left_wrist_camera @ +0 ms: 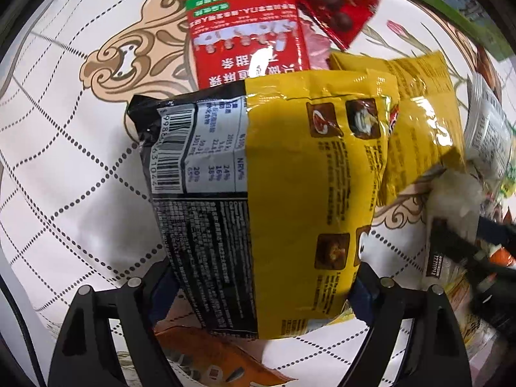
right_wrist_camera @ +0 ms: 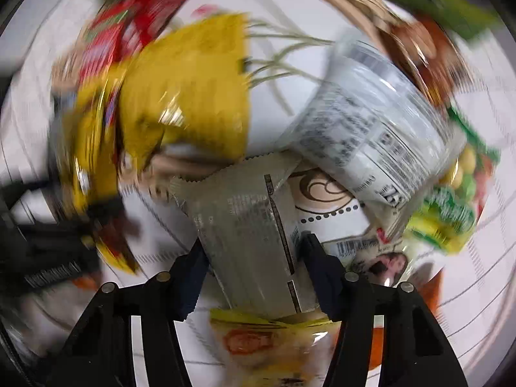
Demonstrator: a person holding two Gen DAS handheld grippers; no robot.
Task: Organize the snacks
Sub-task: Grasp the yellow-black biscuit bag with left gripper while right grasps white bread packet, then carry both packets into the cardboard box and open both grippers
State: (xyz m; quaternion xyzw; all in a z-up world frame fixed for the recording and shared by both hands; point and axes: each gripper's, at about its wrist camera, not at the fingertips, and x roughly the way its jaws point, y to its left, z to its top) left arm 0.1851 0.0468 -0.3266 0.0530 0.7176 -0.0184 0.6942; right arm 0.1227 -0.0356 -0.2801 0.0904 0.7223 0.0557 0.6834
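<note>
Two packets fill my fingers at lower centre of each view: the left fingers (left_wrist_camera: 258, 293) clamp a yellow-and-black snack bag (left_wrist_camera: 258, 193), the right fingers (right_wrist_camera: 253, 277) pinch a grey sachet (right_wrist_camera: 248, 225). Both hang above the patterned desk (left_wrist_camera: 64, 161), lifted, I judge, for sorting from the pile.

Left gripper (left_wrist_camera: 261, 290): two matte black plastic fingers, each an open frame with long slots cut through, round silver screw heads sitting on top, and dark blue pads (left_wrist_camera: 361, 296) lining the inner faces. Right gripper (right_wrist_camera: 253, 277): the same build, black slotted arms, silver screws, navy pads (right_wrist_camera: 193, 277) with a ribbed near edge.
</note>
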